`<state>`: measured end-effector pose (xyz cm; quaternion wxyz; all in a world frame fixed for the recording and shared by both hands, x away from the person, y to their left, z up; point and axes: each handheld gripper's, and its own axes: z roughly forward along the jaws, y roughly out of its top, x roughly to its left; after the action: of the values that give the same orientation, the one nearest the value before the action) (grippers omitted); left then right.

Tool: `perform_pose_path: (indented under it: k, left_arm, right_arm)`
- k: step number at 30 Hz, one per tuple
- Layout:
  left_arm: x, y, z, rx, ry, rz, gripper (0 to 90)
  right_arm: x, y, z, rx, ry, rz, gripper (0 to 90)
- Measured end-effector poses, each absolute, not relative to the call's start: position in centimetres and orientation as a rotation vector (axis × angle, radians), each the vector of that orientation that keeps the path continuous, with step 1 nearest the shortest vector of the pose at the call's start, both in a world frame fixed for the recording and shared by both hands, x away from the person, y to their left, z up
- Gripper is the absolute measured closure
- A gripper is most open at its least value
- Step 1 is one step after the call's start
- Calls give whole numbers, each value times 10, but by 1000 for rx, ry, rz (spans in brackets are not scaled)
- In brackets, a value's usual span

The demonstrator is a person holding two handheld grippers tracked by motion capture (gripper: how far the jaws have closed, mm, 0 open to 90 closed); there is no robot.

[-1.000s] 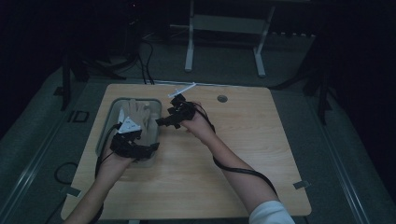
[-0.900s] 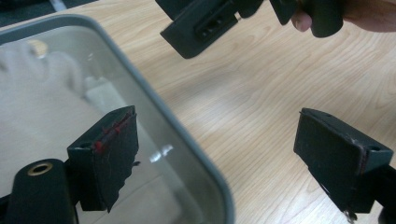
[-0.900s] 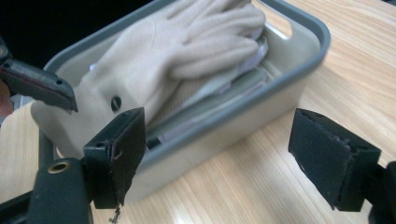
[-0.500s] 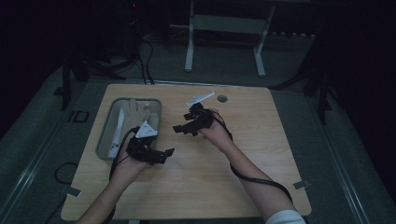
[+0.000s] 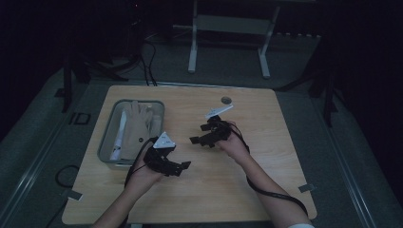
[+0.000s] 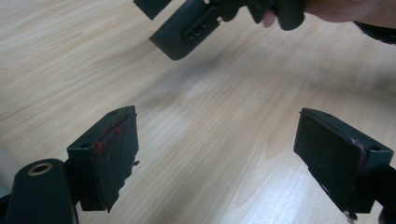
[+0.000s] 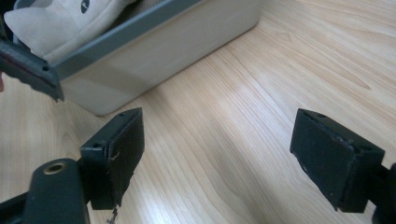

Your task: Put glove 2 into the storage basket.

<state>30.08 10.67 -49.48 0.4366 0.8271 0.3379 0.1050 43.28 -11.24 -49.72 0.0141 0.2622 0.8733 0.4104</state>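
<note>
A: While you look from the left, you have the grey bin (image 5: pixel 108 137) at the left of the counter (image 5: pixel 266 190), and the beige glove (image 5: pixel 135 128) lies inside it beside a white tube (image 5: pixel 119 137).

B: Where are your two grippers?

A: Your left gripper (image 5: pixel 178 167) hangs just right of the bin's near corner, over bare wood. In the left gripper view its jaws stand wide apart with nothing between them. Your right gripper (image 5: pixel 202 139) is near the middle of the counter, pointing toward the bin and well clear of it.

B: And is that one gripping anything?

A: No. In the right gripper view your jaws gape with bare counter between them, and the bin's wall (image 7: pixel 159 51) sits ahead with the glove (image 7: pixel 60 21) showing over its rim.
</note>
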Motion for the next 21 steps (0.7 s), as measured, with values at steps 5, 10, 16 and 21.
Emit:
perform_pose_path:
  k: [5,10,16,21]
  left_arm:
    - [297,95,-504,2075,785,239,143]
    - [297,86,-519,2092,747,193,143]
    - [298,77,-535,2111,755,161,142]
    - [299,74,-542,2093,765,170,142]
  right_arm:
    - [429,-127,-503,818,2707,1288,176]
    - [427,-141,-511,824,2700,1276,175]
    - [422,-152,-526,825,2719,1247,169]
    - [419,-157,-536,814,2727,1236,163]
